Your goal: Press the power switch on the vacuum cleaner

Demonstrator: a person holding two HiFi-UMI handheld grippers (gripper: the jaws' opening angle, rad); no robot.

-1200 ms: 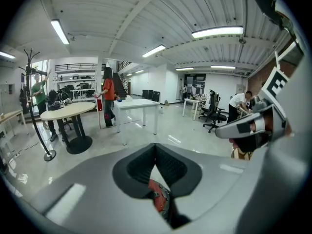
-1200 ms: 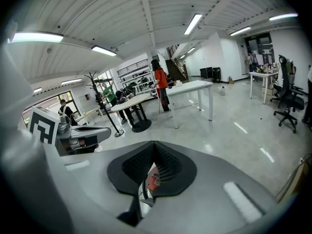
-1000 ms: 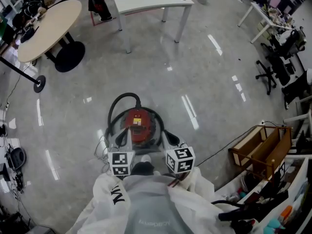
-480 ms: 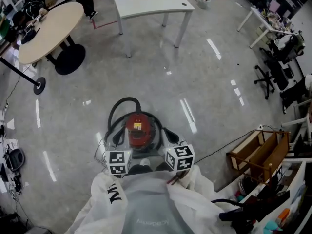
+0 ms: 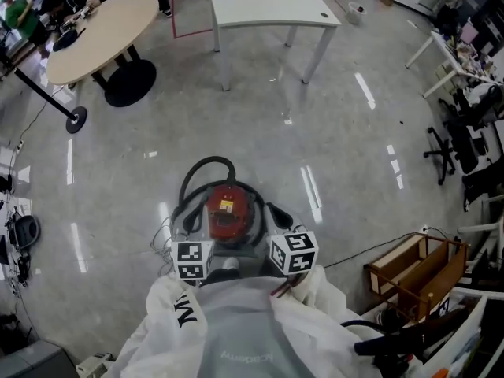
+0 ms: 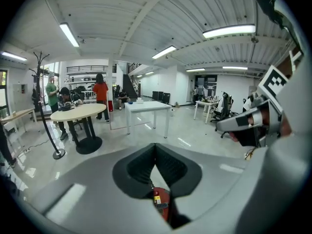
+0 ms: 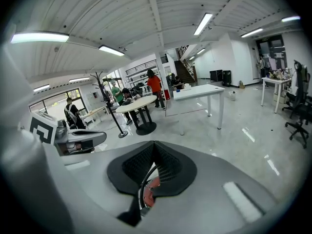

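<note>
A red canister vacuum cleaner [image 5: 228, 211] stands on the grey floor just in front of me, its black hose [image 5: 206, 164] looping round its far side. My left gripper [image 5: 191, 221] hangs over the vacuum's left edge, and my right gripper [image 5: 277, 214] over its right edge. Neither touches it. In the left gripper view the left gripper [image 6: 156, 146] is shut with nothing held, and the red body [image 6: 161, 204] shows through the gap below the tips. My right gripper [image 7: 154, 145] is shut too, with a sliver of the red vacuum [image 7: 151, 186] and the hose beneath it.
A white table [image 5: 272, 6] and a round wooden table [image 5: 98, 26] stand far ahead. A wooden crate [image 5: 413, 270] and clutter lie at the right, with office chairs [image 5: 457, 148] beyond. A black cable [image 5: 354, 250] runs across the floor to the right of the vacuum.
The head view has shifted, so the far tables sit lower and to the right in the picture. Both grippers stay shut and in about the same place over the vacuum.
</note>
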